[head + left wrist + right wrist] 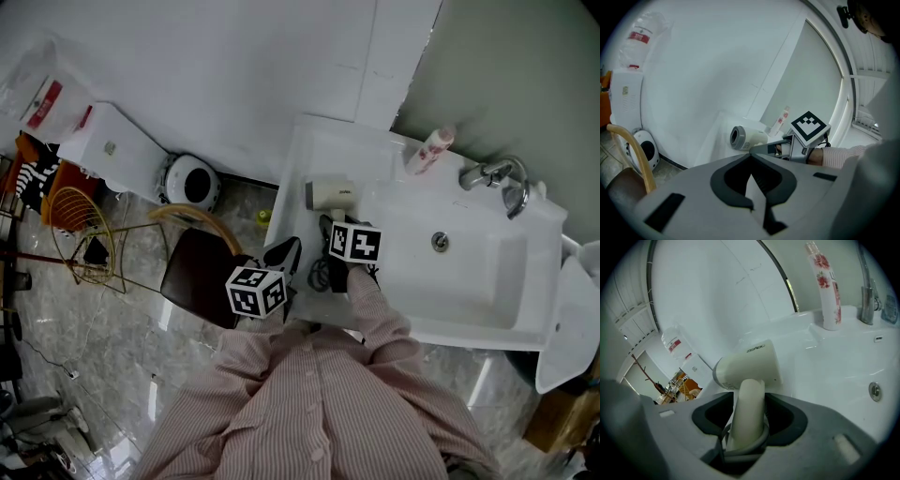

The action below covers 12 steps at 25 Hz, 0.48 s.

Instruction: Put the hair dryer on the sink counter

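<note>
The hair dryer (747, 363) lies on the bench (820, 352), its handle between the parted, non-pressing jaws of the right gripper (750, 401). The left gripper (751, 157), nearer and to its left, has its jaws closed on nothing.

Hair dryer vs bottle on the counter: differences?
The hair dryer lies on its side; the bottle stands upright. The hair dryer is plain cream; the bottle has red floral print. The hair dryer's handle sits between the right gripper's open jaws; the bottle is untouched. Both rest on the sink counter.
</note>
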{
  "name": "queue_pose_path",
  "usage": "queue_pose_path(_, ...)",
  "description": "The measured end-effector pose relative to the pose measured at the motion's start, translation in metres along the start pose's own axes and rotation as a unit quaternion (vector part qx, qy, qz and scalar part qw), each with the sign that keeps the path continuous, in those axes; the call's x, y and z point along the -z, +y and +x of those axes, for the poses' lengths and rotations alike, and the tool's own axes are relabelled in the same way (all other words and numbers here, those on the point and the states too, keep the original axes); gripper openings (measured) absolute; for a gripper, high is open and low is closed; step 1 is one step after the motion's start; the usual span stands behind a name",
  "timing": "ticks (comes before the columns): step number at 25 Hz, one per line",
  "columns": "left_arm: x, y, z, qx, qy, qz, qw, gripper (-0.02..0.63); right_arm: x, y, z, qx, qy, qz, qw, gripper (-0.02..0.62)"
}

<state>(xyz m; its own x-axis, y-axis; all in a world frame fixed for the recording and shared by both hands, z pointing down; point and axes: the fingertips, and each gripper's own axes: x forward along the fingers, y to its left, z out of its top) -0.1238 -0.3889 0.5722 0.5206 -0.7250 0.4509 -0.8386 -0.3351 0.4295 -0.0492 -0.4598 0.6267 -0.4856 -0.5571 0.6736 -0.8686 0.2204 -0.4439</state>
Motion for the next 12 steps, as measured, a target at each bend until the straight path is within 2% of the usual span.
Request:
queue_pose_path(7, -0.002, -0.006, -0.007, 0.007, -0.005, 0.005, 0.9999, -0.002, -0.001, -0.002, -0.013, 0.015, -0.018, -0.008, 1.000, 0.199)
queue_pose_path(12, -0.003, -0.013, -0.011, 0.015, -0.012, 0.013, 0.9997, -0.003, -0.004, 0.000, -0.029, 0.006, -0.043, -0.032, 0.999, 0.199)
